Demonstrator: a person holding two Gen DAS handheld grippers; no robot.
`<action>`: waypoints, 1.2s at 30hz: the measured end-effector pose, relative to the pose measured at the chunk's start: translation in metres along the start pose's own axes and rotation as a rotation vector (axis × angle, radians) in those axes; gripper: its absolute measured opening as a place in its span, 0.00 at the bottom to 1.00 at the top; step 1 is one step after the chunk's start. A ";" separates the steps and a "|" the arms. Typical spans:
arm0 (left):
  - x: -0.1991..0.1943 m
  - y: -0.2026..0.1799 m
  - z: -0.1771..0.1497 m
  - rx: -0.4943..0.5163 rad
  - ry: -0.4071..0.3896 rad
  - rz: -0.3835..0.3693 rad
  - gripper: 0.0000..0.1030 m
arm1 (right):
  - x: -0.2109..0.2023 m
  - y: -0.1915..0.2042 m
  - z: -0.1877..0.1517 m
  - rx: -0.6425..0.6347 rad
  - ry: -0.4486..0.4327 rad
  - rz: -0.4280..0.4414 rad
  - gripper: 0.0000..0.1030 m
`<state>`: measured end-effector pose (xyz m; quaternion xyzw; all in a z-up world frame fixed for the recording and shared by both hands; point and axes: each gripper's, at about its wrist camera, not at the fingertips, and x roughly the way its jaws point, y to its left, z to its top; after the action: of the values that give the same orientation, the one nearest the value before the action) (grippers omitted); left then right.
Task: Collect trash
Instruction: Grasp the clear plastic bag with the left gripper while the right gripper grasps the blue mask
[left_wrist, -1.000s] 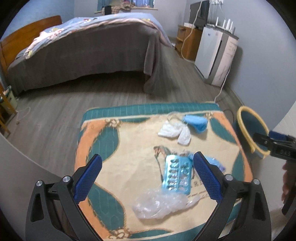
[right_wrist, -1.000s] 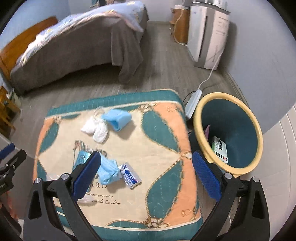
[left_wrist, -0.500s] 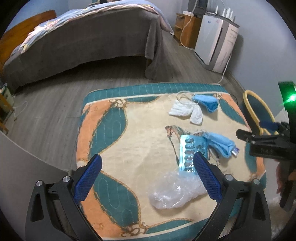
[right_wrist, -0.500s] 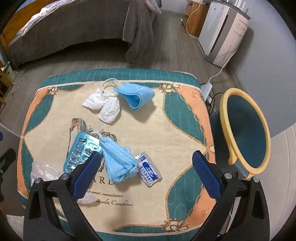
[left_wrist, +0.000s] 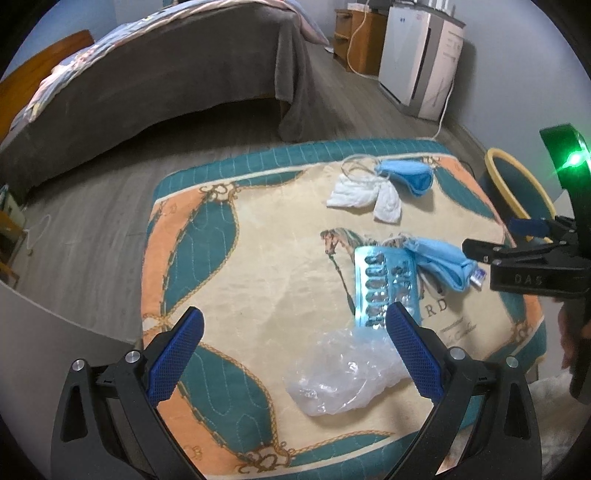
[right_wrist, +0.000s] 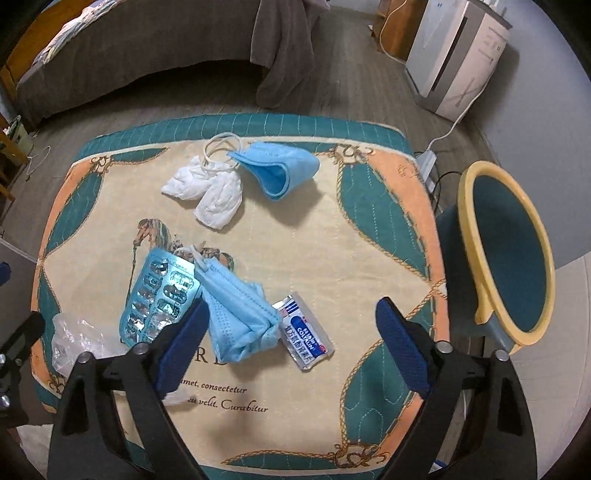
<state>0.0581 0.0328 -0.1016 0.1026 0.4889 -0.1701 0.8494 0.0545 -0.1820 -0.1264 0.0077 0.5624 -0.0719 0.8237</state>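
Trash lies on a patterned cloth-covered table (right_wrist: 369, 240): a blister pack (right_wrist: 159, 295), a crumpled blue mask (right_wrist: 240, 317), a small sachet (right_wrist: 304, 338), a clear plastic bag (left_wrist: 343, 373), white tissues (right_wrist: 207, 188) and a second blue mask (right_wrist: 277, 166). A teal bin with a yellow rim (right_wrist: 506, 254) stands right of the table. My right gripper (right_wrist: 291, 347) is open above the sachet and mask. My left gripper (left_wrist: 295, 354) is open over the plastic bag (right_wrist: 74, 336) and empty.
A bed with a grey cover (left_wrist: 166, 77) stands behind the table. A white appliance (left_wrist: 421, 55) and a wooden cabinet (left_wrist: 358, 33) stand by the far wall. A power strip and cables (right_wrist: 428, 162) lie on the floor near the bin.
My right gripper has swung from over the bin leftward and down over the table's trash. My left gripper has drawn back and left; both stay open.
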 end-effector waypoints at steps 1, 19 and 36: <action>0.001 -0.001 -0.001 0.002 0.009 -0.007 0.95 | 0.002 0.000 0.000 -0.006 0.007 0.003 0.75; 0.045 -0.028 -0.022 0.084 0.192 -0.096 0.75 | 0.031 0.025 -0.008 -0.098 0.129 0.130 0.52; 0.000 -0.026 0.012 0.046 0.056 -0.203 0.17 | -0.011 0.002 0.017 -0.019 0.022 0.157 0.22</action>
<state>0.0579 0.0042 -0.0957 0.0768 0.5162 -0.2636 0.8113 0.0663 -0.1801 -0.1104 0.0446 0.5699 -0.0014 0.8205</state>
